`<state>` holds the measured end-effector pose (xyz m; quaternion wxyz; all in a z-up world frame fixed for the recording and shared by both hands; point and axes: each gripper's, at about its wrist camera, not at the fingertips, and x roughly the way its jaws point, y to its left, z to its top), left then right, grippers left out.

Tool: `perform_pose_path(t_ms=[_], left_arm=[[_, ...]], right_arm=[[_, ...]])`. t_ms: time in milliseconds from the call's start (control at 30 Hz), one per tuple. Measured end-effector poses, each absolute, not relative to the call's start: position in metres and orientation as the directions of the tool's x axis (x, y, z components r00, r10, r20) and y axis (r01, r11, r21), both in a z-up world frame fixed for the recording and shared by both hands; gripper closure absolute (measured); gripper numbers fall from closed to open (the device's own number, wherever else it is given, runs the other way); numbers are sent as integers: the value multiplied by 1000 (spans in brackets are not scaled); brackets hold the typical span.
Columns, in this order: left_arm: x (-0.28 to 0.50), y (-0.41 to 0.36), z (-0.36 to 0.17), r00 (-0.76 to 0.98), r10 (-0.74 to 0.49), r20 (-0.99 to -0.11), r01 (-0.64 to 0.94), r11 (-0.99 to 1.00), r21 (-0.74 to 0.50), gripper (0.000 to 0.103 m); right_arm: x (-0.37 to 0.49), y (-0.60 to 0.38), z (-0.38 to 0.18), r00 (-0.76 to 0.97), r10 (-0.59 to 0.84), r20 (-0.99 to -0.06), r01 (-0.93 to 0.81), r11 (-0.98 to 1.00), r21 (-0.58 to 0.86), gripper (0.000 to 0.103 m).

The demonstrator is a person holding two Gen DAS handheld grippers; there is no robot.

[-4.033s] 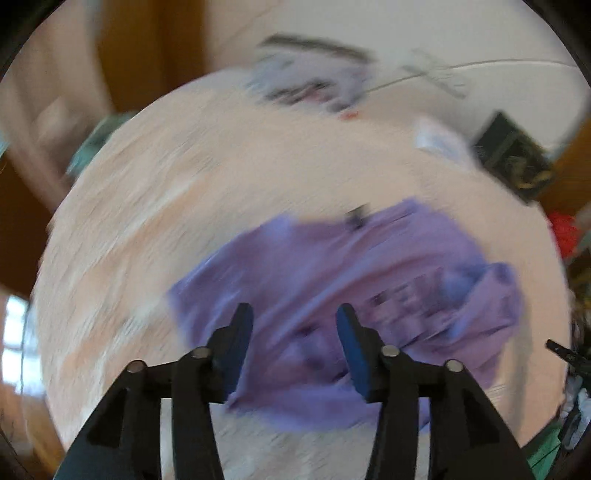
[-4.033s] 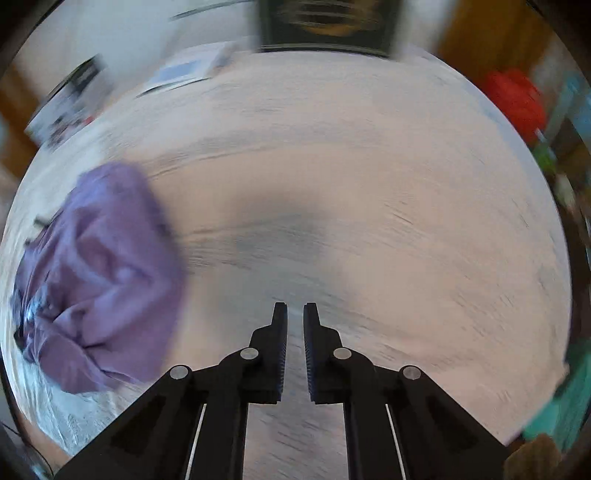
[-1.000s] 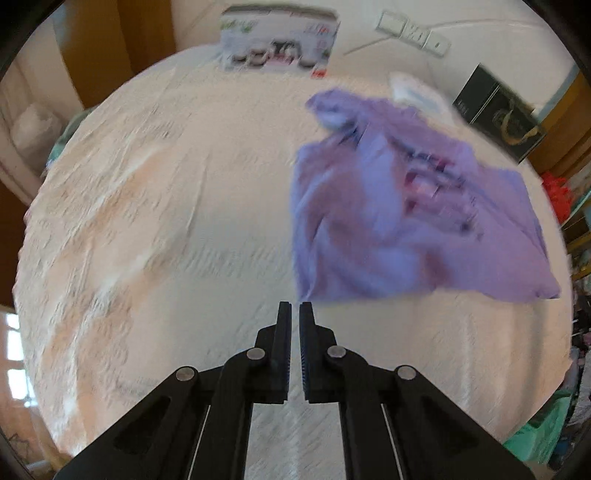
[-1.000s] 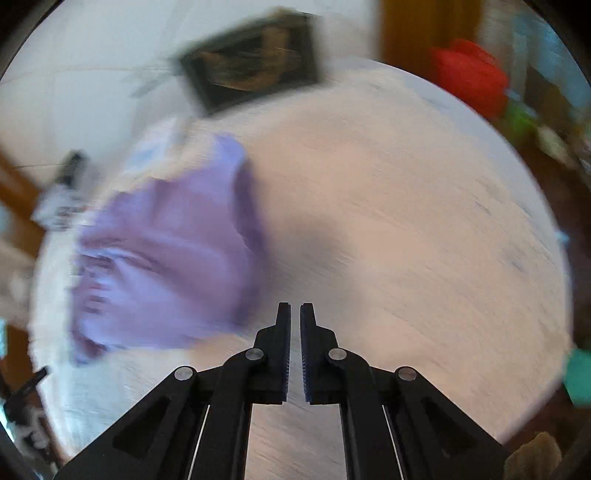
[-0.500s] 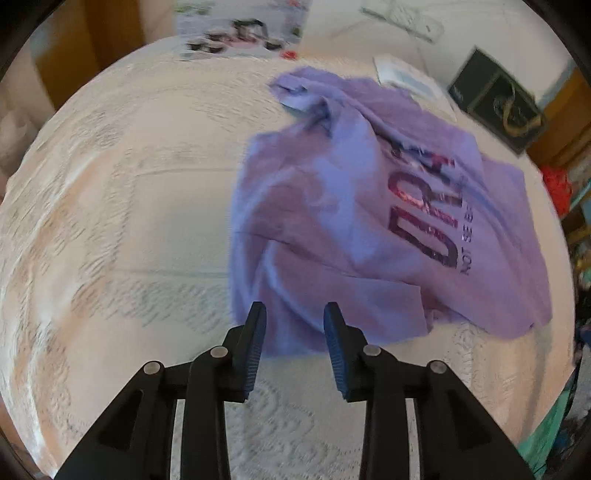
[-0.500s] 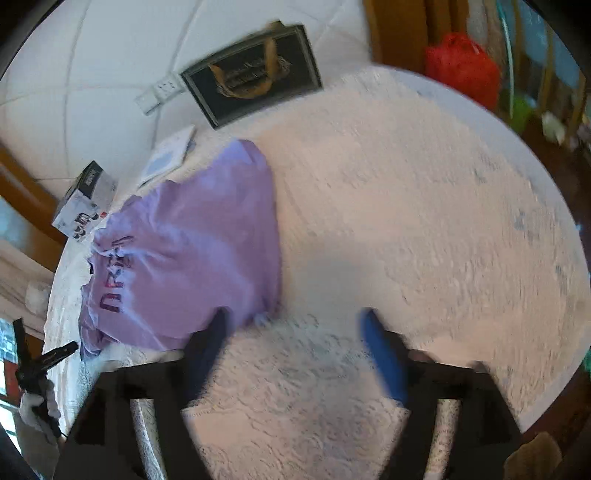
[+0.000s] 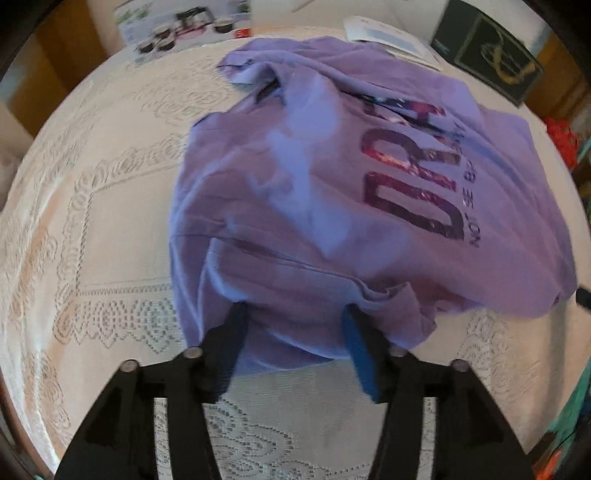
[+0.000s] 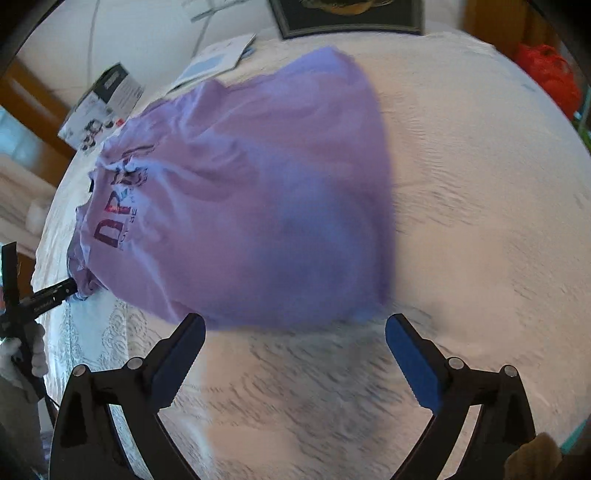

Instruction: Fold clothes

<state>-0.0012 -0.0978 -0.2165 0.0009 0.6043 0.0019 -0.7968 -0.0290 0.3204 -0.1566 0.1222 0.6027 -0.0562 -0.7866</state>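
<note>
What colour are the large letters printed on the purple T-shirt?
Dark magenta with a glittery mottled look on the purple T-shirt; the large letters show best in the left wrist view.

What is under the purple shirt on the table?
The purple shirt lies crumpled on a white lace tablecloth, which shows all around it. Its far edge overlaps a white booklet. Anything else beneath the cloth is covered and cannot be seen.

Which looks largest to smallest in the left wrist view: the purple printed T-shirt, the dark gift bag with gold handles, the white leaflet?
1. Purple printed T-shirt, by far the largest.
2. Dark gift bag with gold handles.
3. White leaflet.
Bag and leaflet look close in size, both at the far, distorted edge, so their order is unsure.
</note>
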Motion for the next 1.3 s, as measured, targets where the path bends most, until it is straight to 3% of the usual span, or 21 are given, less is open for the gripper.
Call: perform_pose_path(t_ms=[200, 300, 500, 633, 667, 700, 733, 867, 967, 1100, 1133, 1200, 1300], left_arm=[[3, -107, -215, -305, 24, -952, 48, -998, -41, 39], [8, -103, -215, -328, -5, -945, 14, -1000, 1, 38], [13, -107, -213, -335, 2, -942, -12, -1000, 2, 38], [14, -109, -211, -333, 6, -943, -29, -1000, 4, 42], [14, -110, -210, -337, 5, -941, -30, -1000, 5, 57], [14, -110, -208, -337, 3, -941, -26, -1000, 7, 94], [13, -112, -205, -330, -1, -944, -18, -1000, 7, 100], [22, -123, -178, -385, 25, -922, 14, -999, -33, 101], [33, -131, -140, -462, 50, -886, 19, -998, -66, 101], [36, -128, -96, -550, 60, -833, 39, -995, -97, 100], [36, -126, -91, -563, 57, -824, 45, -994, -100, 100], [37, -128, -91, -571, 41, -820, 58, -994, -90, 100], [36, -131, -92, -577, 18, -817, 78, -994, -77, 101]], right_arm=[[-42, 312, -184, -226, -251, -941, 54, -968, 245, 0], [-42, 310, -186, -246, -232, -941, 17, -972, 234, 0], [-41, 295, -189, -203, -148, -968, 111, -986, 127, 0], [-30, 325, -169, -253, -219, -942, 49, -976, 213, 12], [-28, 335, -161, -275, -213, -938, 33, -977, 213, 18], [-25, 346, -155, -292, -206, -934, 14, -977, 211, 25], [-23, 356, -148, -309, -199, -930, -5, -978, 210, 28], [-25, 385, -139, -306, -178, -935, -37, -979, 198, 30], [-23, 368, -144, -268, -195, -944, 40, -981, 191, 11], [-25, 325, -161, -227, -145, -963, 210, -973, 97, 10], [-30, 316, -165, -214, -132, -968, 232, -969, 81, 16], [-44, 300, -172, -175, -116, -978, 257, -964, 68, 97], [-80, 298, -144, -232, -179, -956, 213, -968, 130, 98]])
